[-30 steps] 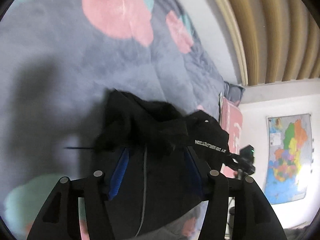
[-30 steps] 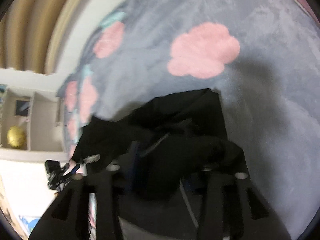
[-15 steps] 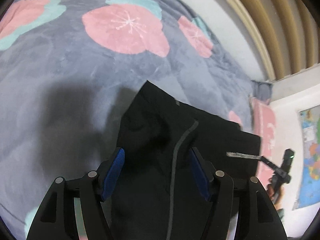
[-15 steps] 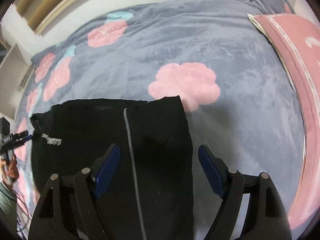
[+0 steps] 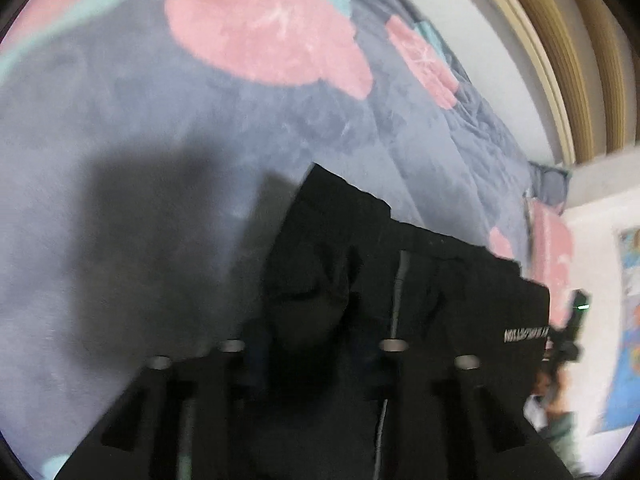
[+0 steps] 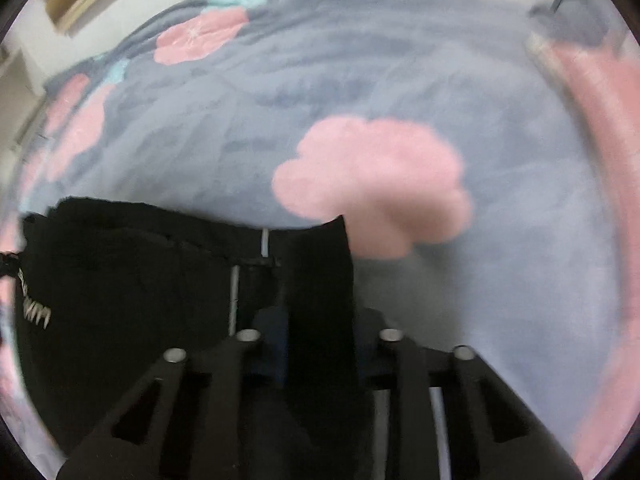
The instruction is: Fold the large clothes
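We saw white lettering (image 5: 525, 335) on the black garment (image 5: 448, 304), reversed and too blurred to read. The garment lay folded on the grey floral blanket (image 5: 120, 168), in each frame's lower middle. Our left gripper (image 5: 308, 356) was closing, dark fabric bunched between its jaws. Our right gripper (image 6: 316, 344) was closing too, clamping the garment's right edge (image 6: 320, 280).

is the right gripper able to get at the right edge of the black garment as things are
Probably yes: the right gripper is closing with the black garment's right edge between its fingers, and only blanket lies beside it.
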A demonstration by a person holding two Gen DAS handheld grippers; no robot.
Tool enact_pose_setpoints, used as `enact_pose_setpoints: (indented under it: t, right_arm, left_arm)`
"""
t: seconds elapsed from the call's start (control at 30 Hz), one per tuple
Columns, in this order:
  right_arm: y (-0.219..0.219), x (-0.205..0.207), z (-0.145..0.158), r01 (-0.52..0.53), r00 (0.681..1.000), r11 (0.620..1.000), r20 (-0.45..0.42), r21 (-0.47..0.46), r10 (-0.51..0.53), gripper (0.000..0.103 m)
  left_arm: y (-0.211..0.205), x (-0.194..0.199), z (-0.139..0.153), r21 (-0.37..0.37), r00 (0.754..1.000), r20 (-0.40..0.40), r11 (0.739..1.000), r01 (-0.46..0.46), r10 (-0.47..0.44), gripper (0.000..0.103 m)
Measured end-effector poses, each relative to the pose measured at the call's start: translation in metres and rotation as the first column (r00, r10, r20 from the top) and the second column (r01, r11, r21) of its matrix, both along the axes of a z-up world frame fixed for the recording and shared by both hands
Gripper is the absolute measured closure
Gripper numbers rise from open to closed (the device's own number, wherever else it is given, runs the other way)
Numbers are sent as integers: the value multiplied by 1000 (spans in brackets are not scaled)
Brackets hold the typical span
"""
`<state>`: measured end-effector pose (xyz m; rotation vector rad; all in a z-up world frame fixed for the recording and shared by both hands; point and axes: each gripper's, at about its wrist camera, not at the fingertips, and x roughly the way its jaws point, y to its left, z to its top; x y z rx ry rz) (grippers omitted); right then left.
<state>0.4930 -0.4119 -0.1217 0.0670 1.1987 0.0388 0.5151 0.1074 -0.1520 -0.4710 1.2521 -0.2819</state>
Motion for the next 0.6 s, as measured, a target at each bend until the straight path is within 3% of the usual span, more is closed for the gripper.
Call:
enact_pose_setpoints:
  t: [0.03, 0.07, 0.13, 0.23, 0.4, 0.47, 0.53, 0.6]
  right_arm:
    - [0, -9, 11, 15, 999, 999, 31, -41, -14, 82]
    - [0, -16, 21, 25, 998, 996, 56, -80, -21, 83]
    - [2, -28, 39, 36, 995, 990, 100, -138, -22, 84]
    - [8, -33, 64, 59, 987, 982, 159, -179, -30, 86]
    - [17, -21, 117, 141, 952, 955, 302, -262, -57, 86]
    - [14, -7, 117, 169, 948, 948, 306, -268, -82, 86]
    - [7, 13, 97, 184, 957, 954, 264, -237, -119, 86]
    - [7, 35, 61, 169, 975, 957, 181, -236, -128, 86]
  left_arm:
    - [0, -5, 6, 10, 1000, 28, 1000, -6, 6, 91]
    - [2, -15, 19, 6, 997, 77, 1000, -22, 22, 93]
    - [8, -31, 44, -5, 987, 143, 998, -70, 70, 93]
    - [17, -54, 82, -86, 963, 226, 988, -129, 146, 93]
    - [2, -42, 141, -42, 919, 375, 993, -111, 118, 94]
    - [1, -26, 142, -33, 914, 387, 992, -122, 125, 94]
    - [0, -6, 121, -35, 924, 351, 988, -148, 151, 94]
    - [-1, 18, 76, 13, 950, 257, 982, -188, 179, 94]
